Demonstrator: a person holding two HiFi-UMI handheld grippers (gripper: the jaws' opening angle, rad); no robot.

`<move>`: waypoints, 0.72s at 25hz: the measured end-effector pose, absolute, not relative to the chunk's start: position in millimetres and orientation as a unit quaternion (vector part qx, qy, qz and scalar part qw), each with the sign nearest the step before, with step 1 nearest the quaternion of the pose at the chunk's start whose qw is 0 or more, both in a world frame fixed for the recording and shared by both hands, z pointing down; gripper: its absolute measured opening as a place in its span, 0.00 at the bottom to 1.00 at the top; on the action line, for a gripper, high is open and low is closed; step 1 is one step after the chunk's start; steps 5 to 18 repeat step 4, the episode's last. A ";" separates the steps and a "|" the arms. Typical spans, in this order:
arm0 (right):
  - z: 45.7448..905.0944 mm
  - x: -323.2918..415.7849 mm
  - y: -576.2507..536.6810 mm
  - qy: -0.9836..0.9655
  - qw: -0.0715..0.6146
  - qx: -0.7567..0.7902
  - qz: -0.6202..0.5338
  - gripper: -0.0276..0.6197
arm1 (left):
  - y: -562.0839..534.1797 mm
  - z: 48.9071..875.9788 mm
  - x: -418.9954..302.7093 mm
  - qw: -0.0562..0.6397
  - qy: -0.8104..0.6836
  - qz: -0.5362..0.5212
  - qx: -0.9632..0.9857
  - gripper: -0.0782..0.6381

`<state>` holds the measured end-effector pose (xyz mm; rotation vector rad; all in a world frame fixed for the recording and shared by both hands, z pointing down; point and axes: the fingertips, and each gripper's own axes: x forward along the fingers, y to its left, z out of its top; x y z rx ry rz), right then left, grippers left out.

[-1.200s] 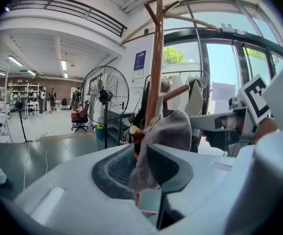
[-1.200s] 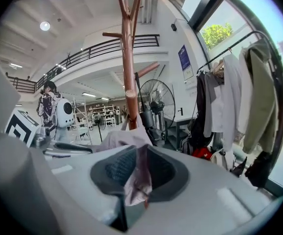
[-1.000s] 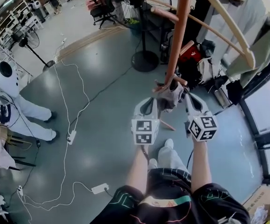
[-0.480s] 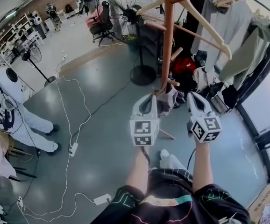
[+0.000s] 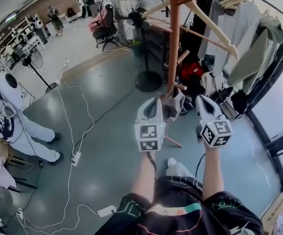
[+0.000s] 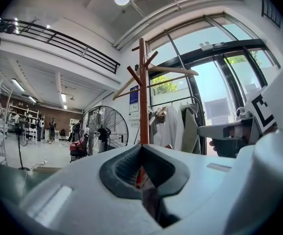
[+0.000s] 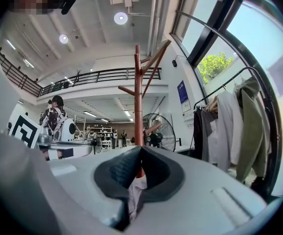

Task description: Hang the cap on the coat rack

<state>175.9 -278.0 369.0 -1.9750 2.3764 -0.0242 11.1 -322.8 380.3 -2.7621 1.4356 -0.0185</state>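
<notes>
1. The grey floor [image 5: 107, 111] lay below both grippers and spread far out to the left gripper's side.
2. The coat rack [image 5: 174, 38] stood straight ahead of both grippers. Its wooden pole rose between their lines of sight, with angled pegs branching off above jaw level.
3. Hanging garments [image 5: 244, 38] filled a rail ahead of the right gripper and off to its right, beyond the coat rack.
4. A floor fan [image 5: 131, 9] stood ahead of the left gripper and to its left, well beyond the jaw tips.
5. The left gripper [image 5: 153, 106] was held level and pointed at the rack. Its jaws were clamped together on a fold of the cap's fabric.
6. The right gripper [image 5: 202, 106] was held level beside the left one at about the same height. Its jaws were likewise closed on a pale edge of the cap.
7. The cap [image 5: 175, 104] hung between the two grippers, pinched at one side by each. It sat just in front of the pole, below a short low peg. Contact with the pole could not be determined.
8. A white power strip [image 5: 76, 158] lay on the floor, well to the left of the left gripper and below it.
</notes>
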 end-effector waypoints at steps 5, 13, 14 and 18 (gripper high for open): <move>370.4 179.2 -282.3 0.768 0.026 -0.640 -0.007 0.05 | -327.4 383.5 11.3 0.009 0.460 -0.003 -0.888 0.12; 370.4 179.2 -282.3 0.768 0.026 -0.640 -0.007 0.05 | -327.4 383.5 11.3 0.009 0.460 -0.003 -0.888 0.12; 370.4 179.2 -282.3 0.768 0.026 -0.640 -0.007 0.05 | -327.4 383.5 11.3 0.009 0.460 -0.003 -0.888 0.12; 370.4 179.2 -282.3 0.768 0.026 -0.640 -0.007 0.05 | -327.4 383.5 11.3 0.009 0.460 -0.003 -0.888 0.12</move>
